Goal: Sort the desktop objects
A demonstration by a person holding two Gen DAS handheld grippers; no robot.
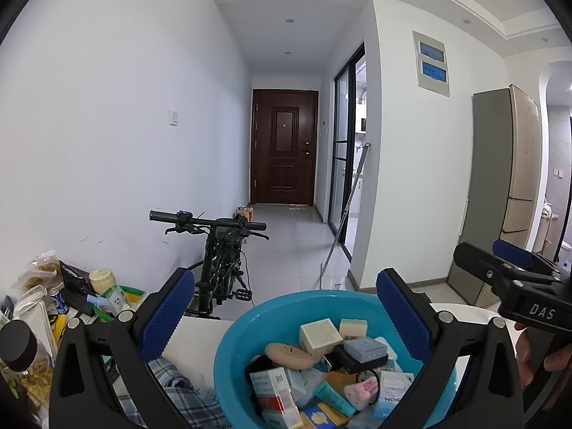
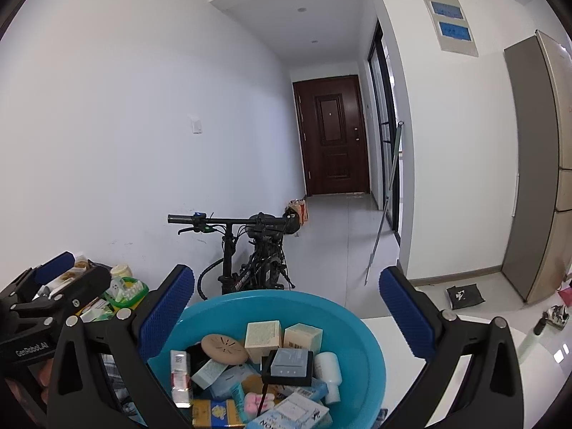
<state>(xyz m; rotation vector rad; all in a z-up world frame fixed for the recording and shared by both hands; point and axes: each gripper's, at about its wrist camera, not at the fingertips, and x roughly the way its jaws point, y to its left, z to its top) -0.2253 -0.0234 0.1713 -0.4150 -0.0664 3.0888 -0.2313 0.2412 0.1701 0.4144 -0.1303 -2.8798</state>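
A blue plastic basin (image 1: 243, 332) stands on a white table, filled with several small items: cream boxes (image 1: 319, 336), a tan round disc (image 1: 287, 354), a grey-blue box (image 1: 364, 348), a pink plush piece (image 1: 361, 389). My left gripper (image 1: 286, 312) hovers over the basin's near side, open, with nothing between its blue pads (image 1: 168, 314). My right gripper (image 2: 287, 309) also hangs open above the basin (image 2: 361, 350), holding nothing. The right wrist view shows the disc (image 2: 223, 348), a white bottle (image 2: 329, 368) and the left gripper's fingers (image 2: 53, 268) at the left edge.
Snack bags, a jar (image 1: 21, 354) and green packets (image 1: 118, 300) crowd the table's left end. A plaid cloth (image 1: 171, 375) lies left of the basin. A folded bicycle (image 1: 221, 250) stands behind the table. White tabletop (image 2: 400, 357) extends right of the basin. A fridge (image 2: 536, 164) stands at the right.
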